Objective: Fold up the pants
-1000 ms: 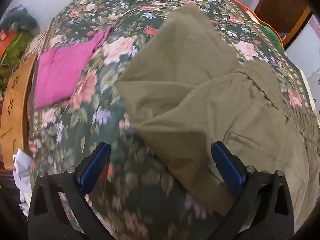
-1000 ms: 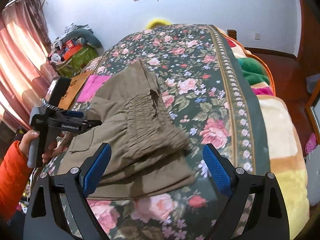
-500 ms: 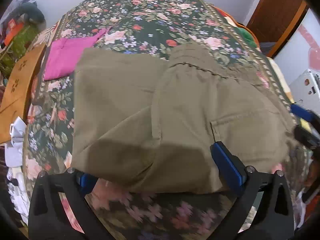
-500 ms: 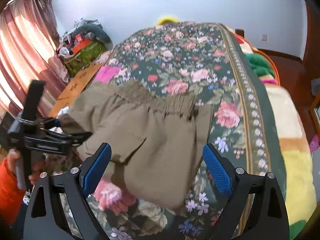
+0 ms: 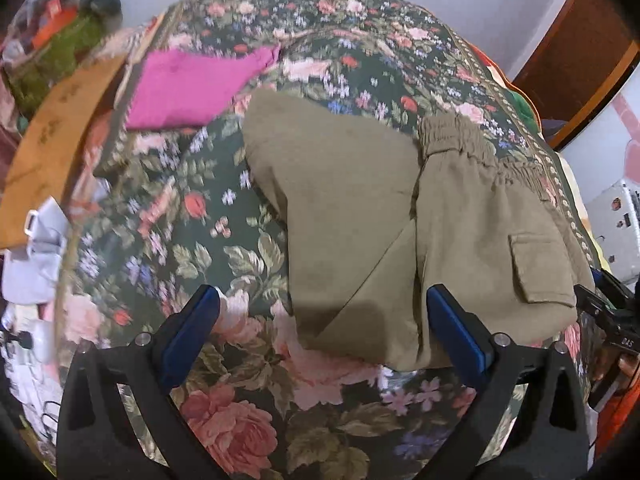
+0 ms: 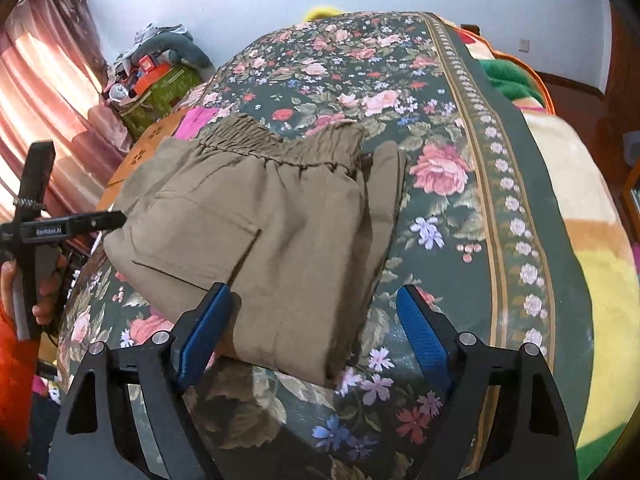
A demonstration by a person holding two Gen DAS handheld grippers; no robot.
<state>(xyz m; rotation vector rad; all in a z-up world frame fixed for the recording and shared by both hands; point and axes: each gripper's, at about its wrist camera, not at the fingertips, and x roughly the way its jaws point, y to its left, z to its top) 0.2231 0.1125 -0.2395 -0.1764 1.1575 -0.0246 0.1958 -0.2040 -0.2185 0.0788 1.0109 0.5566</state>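
Bedside clutter point(image 5: 60, 36) blurred, cut off

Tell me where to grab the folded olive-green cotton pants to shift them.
Grip the folded olive-green cotton pants at the thick stacked near corner, coming in low from the near side: there the layers lie together, unlike the bunched elastic waistband.

- You have a dark floral bedspread point(image 6: 400, 80) covering the bed, with a band of pale flowers running along its right edge.
- A pink cloth point(image 5: 192, 88) lies flat on the bedspread near its left edge.
- A wooden board point(image 5: 52, 148) runs along the bed's left side.
- Pink curtains point(image 6: 48, 92) hang at your far left, lit from behind.
- A heap of clutter point(image 6: 156, 68) sits against the wall beside the curtains.
- A striped blanket point(image 6: 592, 220) shows under the bedspread on the right.
- A green cloth point(image 6: 508, 76) lies at the blanket's far end.
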